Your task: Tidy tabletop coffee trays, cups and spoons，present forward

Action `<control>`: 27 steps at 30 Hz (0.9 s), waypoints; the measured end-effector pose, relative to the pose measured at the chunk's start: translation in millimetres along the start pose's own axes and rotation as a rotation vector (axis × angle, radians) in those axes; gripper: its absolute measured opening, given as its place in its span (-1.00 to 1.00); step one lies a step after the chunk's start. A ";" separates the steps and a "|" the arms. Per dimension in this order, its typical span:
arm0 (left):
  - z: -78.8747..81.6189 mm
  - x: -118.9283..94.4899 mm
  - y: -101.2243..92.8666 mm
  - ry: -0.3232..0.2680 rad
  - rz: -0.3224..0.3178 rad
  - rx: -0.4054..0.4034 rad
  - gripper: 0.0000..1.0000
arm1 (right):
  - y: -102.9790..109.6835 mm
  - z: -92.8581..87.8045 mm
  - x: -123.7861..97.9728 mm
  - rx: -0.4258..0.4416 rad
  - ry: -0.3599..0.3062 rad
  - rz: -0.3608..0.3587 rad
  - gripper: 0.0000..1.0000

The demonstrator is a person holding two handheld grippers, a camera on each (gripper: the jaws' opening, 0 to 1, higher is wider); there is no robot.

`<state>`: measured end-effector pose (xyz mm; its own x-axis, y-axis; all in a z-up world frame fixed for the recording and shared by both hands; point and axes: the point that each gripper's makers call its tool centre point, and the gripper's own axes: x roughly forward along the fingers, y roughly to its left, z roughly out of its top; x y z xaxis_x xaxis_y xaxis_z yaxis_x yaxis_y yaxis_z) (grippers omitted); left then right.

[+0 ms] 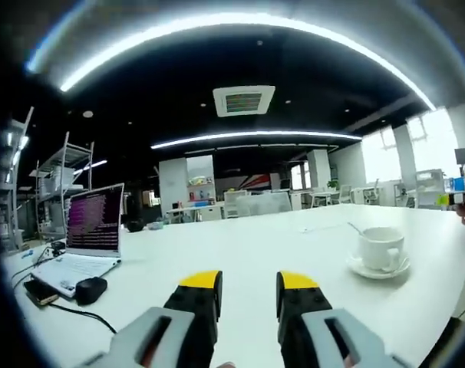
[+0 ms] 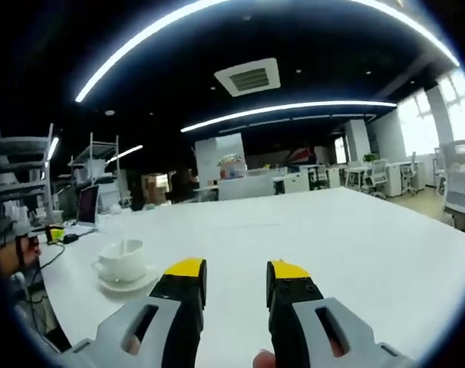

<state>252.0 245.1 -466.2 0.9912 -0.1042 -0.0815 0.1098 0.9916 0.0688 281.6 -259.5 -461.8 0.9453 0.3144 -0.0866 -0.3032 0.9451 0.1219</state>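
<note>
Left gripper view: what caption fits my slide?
Open left gripper above a white table, cup on saucer right, laptop left.

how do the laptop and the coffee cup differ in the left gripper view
The laptop sits far left of the left hand-held gripper; the coffee cup sits to its right. The laptop is flat-bodied, its screen upright and lit purple, a dark mouse beside it; the cup is round, plain white, standing on a saucer. Both rest on the white table, untouched.

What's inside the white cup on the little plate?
In the right gripper view, a spoon handle sticks up out of the white ceramic cup, which sits on a white saucer. The cup's wall hides the spoon's bowl and any drink inside.
</note>
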 end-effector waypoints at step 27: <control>-17.0 35.8 -24.1 0.266 -0.244 -0.256 -0.41 | 72.4 -15.9 43.1 0.063 0.257 0.238 -0.47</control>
<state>283.6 218.8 -487.7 0.8817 -0.3469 -0.3198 0.2830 0.9312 -0.2298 298.5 -176.0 -472.4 0.7857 0.5445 -0.2937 -0.4952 0.8381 0.2289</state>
